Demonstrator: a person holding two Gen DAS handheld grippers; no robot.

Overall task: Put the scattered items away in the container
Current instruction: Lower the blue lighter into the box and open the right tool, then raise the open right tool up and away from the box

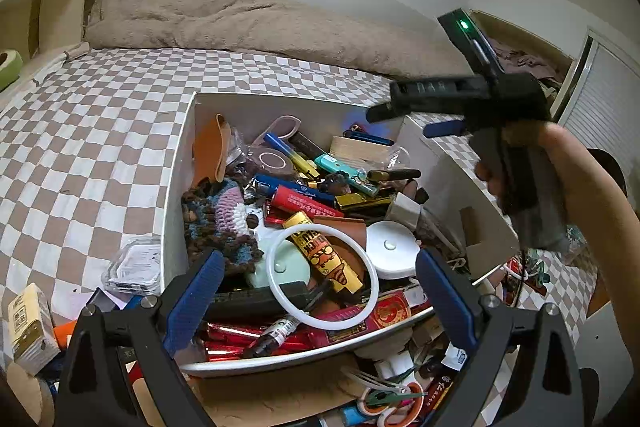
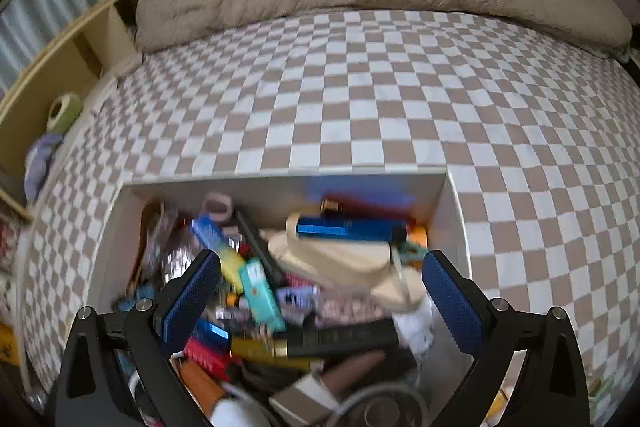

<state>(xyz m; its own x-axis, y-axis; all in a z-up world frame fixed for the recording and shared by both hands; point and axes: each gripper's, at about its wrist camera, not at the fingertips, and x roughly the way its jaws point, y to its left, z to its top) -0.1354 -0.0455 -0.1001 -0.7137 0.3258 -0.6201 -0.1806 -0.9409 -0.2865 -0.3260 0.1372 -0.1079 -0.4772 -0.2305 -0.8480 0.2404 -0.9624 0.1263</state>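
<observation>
The white box (image 1: pixel 176 167) sits on the checkered bed, piled high with small items. Among them are a white ring (image 1: pixel 374 291), a yellow tube (image 1: pixel 320 251), a crochet piece (image 1: pixel 224 215) and a white round puck (image 1: pixel 390 251). My left gripper (image 1: pixel 320 279) hangs open over the box's near end, gripping nothing. Loose items lie outside the near rim: orange-handled scissors (image 1: pixel 396 403), a clear plastic pack (image 1: pixel 134 267) and a yellow carton (image 1: pixel 28 327). My right gripper (image 2: pixel 320 279) stands open above the box (image 2: pixel 280 187), over a blue lighter (image 2: pixel 344 229) and a teal lighter (image 2: pixel 260 291). It also shows over the far right corner (image 1: pixel 412 121).
A brown fuzzy blanket (image 1: pixel 240 19) lies along the wall behind the box. A wooden shelf (image 2: pixel 52 75) with a green tape roll (image 2: pixel 64 111) flanks the bed's left side. Checkered sheet (image 2: pixel 360 107) stretches beyond the box. A person's forearm (image 1: pixel 592 211) holds the right gripper.
</observation>
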